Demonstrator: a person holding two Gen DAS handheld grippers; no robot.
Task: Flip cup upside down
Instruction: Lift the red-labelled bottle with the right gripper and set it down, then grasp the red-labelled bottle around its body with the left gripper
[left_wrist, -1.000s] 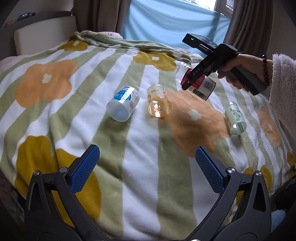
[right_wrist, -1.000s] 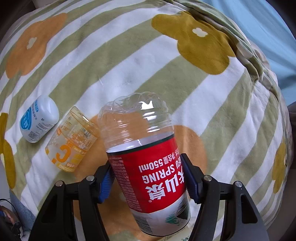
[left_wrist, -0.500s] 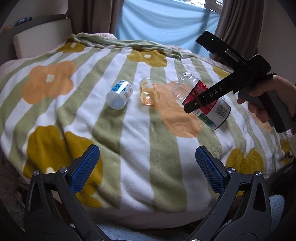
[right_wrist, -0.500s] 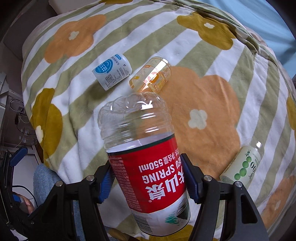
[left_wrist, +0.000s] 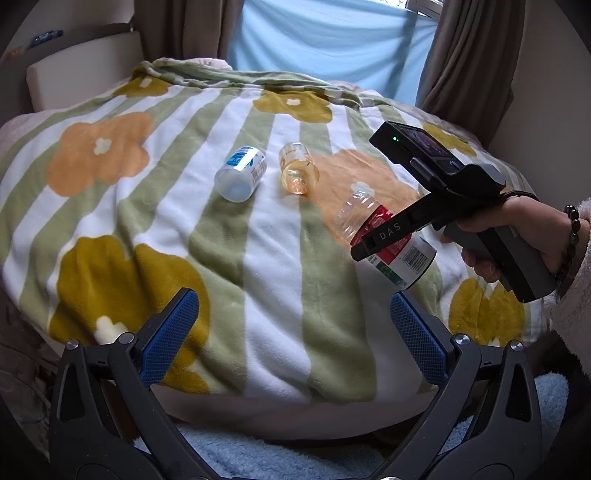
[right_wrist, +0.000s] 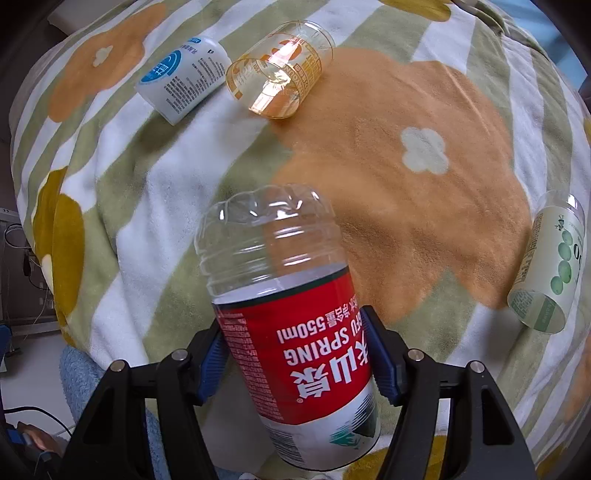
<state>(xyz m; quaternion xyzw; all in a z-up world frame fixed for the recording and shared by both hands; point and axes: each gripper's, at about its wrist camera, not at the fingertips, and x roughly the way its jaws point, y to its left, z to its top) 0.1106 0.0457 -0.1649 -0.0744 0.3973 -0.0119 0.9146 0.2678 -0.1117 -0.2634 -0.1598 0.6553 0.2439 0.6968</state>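
Red label and clear ribbed plastic fill the middle of my right wrist view: the cut-bottle cup (right_wrist: 291, 332) sits clamped between the blue pads of my right gripper (right_wrist: 295, 354), pinched across its label. Its closed moulded base points away from the camera and its open rim sits low, near the frame's bottom edge, so I cannot see inside it. From the left wrist view the same cup (left_wrist: 384, 240) hangs tilted above the near right part of the flowered blanket (left_wrist: 184, 206), partly covered by the black finger of the right gripper (left_wrist: 391, 232); I cannot tell whether it touches the fabric. My right hand (left_wrist: 517, 236) grips the handle, with a bead bracelet and a fluffy sleeve cut off at the frame edge.

My left gripper (left_wrist: 295, 332) is spread wide and holds nothing, low over the blanket's near edge.

Further back lie a white cup with a blue logo (right_wrist: 181, 77) and an amber see-through cup (right_wrist: 280, 70), both on their sides, just beside each other. A pale cup with green dots (right_wrist: 550, 266) lies on its side at the right of the right wrist view; in the left view it is hidden behind the gripper.
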